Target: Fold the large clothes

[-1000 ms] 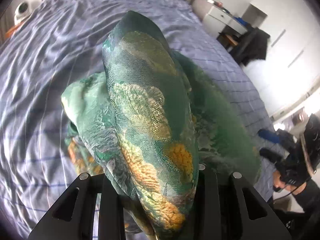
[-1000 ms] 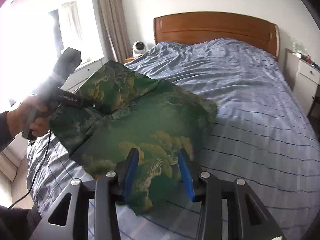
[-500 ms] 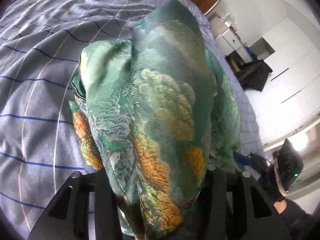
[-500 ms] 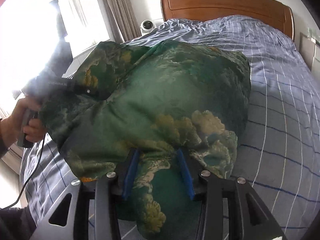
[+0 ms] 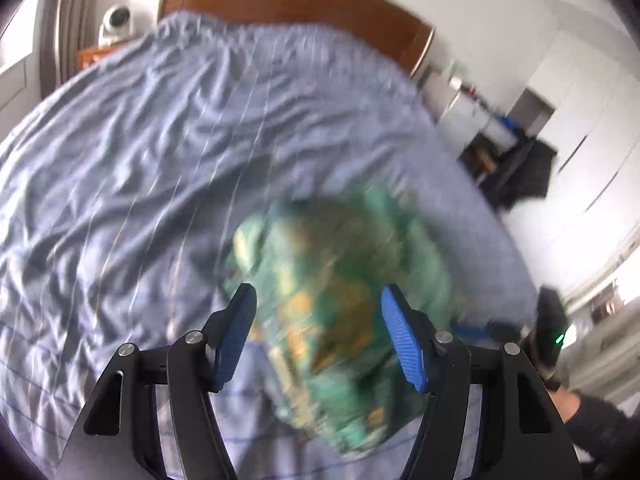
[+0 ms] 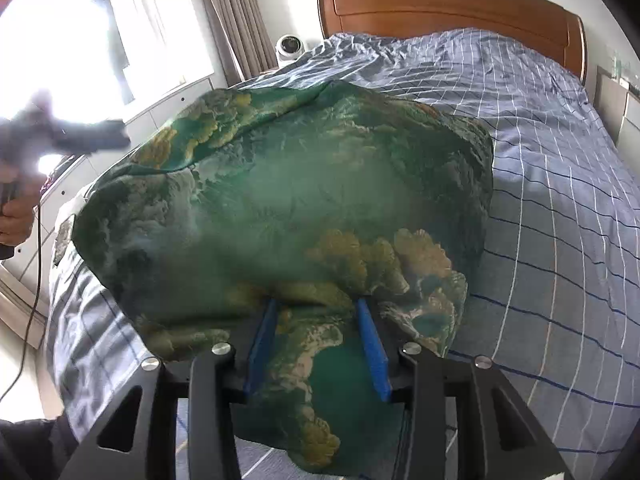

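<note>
**One garment, two tools: left released, right gripping**

Count: 1 green patterned garment (image 6: 280, 216), 2 tools, 1 bed (image 6: 560, 208), 1 headboard (image 6: 448, 8), 1 small white camera (image 6: 291, 46).

Left tool (image 5: 318, 336): jaws wide, nothing pinched. Both blue pads (image 5: 402, 340) are fully exposed. In the left wrist view the garment (image 5: 340, 300) is a motion-blurred green and orange lump seen between and past the pads; contact with either pad can't be confirmed from the blur. It is over the bed's (image 5: 140, 168) blue striped cover, on the side away from the headboard (image 5: 288, 4).

Right tool (image 6: 318, 340): jaws narrowed, with a fold of garment passing between the two blue pads (image 6: 372, 344) and draping over the tool body toward the lens. So it is holding the cloth.

Garment relative to the bed: it billows in one broad sheet off the right tool, over the bed's foot half and toward its window-side edge. I can't tell where it touches the cover.

In the right wrist view the left tool (image 6: 72, 138) is a blurred dark shape beyond the garment's window-side edge, apart from the cloth.

The camera (image 5: 116, 24) sits beside the headboard, window side.
</note>
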### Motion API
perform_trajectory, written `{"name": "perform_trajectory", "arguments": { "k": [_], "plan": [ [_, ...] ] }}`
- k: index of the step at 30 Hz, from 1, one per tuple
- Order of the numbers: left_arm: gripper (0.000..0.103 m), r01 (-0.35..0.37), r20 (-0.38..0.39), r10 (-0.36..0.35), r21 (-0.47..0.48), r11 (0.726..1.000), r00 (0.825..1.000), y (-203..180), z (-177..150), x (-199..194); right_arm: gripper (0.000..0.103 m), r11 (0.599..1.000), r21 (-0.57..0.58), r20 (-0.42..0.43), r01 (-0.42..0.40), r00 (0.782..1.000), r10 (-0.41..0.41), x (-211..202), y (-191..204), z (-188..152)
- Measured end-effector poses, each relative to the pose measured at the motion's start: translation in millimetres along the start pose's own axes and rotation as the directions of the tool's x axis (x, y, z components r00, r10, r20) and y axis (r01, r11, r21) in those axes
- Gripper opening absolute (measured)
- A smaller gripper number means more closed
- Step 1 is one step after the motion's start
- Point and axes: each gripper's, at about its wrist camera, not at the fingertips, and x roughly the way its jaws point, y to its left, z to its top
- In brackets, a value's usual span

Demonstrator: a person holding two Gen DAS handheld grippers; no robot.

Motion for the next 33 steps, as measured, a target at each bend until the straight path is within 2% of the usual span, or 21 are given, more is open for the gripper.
{"name": "perform_trajectory", "arguments": {
  "k": [4,6,8,11,12,15,19,21,23,25,29,33],
  "plan": [
    [0.068,0.044,0.029,-0.044,-0.018,0.999,0.999,-24.1,10.3,28.7,0.045,1.000,0.021,-0.071,-0.016,0.997,0.018,-8.6,-3.6,18.9],
    [0.068,0.019,0.023,-0.018,-0.020,1.000,1.000,-27.6,10.9,51.7,0.045,0.998,0.050,-0.079,-0.027,0.996,0.031,-18.4,-8.3,33.5],
    [0.068,-0.029,-0.006,0.029,-0.036,0.999,1.000,-23.1,7.3,76.4,0.045,0.996,0.083,-0.050,-0.018,0.998,0.023,-30.1,-14.6,51.7],
    [0.060,-0.108,-0.051,0.104,-0.065,0.992,0.993,-7.4,-6.6,102.6,0.045,0.987,0.163,0.008,-0.005,1.000,0.004,-39.2,-30.4,85.3],
    [0.056,-0.122,-0.059,0.118,-0.074,0.990,0.991,-1.4,-12.0,107.6,0.045,0.981,0.193,0.027,-0.003,1.000,-0.002,-37.2,-35.9,96.7],
    [0.056,-0.140,-0.064,0.135,-0.078,0.987,0.989,9.1,-22.5,119.1,0.045,0.965,0.261,0.028,-0.017,1.000,0.010,-8.8,-46.5,116.7],
    [0.057,-0.146,-0.043,0.143,-0.078,0.986,0.989,20.4,-41.7,131.1,0.045,0.943,0.329,-0.001,-0.045,0.999,0.048,51.0,-54.0,111.0],
    [0.057,-0.125,-0.029,0.122,-0.100,0.987,0.992,26.7,-48.0,136.4,0.045,0.952,0.306,0.001,-0.013,1.000,0.013,78.5,-52.5,97.1],
    [0.057,-0.119,-0.012,0.118,-0.112,0.987,0.993,29.4,-51.0,141.9,0.045,0.956,0.292,0.020,0.010,1.000,-0.017,89.2,-50.0,85.5],
    [0.057,-0.144,0.004,0.145,-0.102,0.984,0.989,26.5,-52.6,147.6,0.045,0.959,0.283,0.031,0.027,0.999,-0.037,95.7,-50.7,79.9],
    [0.057,-0.208,0.018,0.209,-0.063,0.976,0.978,18.0,-54.2,154.2,0.045,0.966,0.240,0.002,0.093,0.995,-0.096,111.2,-47.6,79.8],
    [0.057,-0.215,0.015,0.215,-0.037,0.976,0.976,14.3,-52.2,149.1,0.045,0.968,0.228,-0.011,0.108,0.994,-0.108,110.0,-47.5,80.1]
  ]
}}
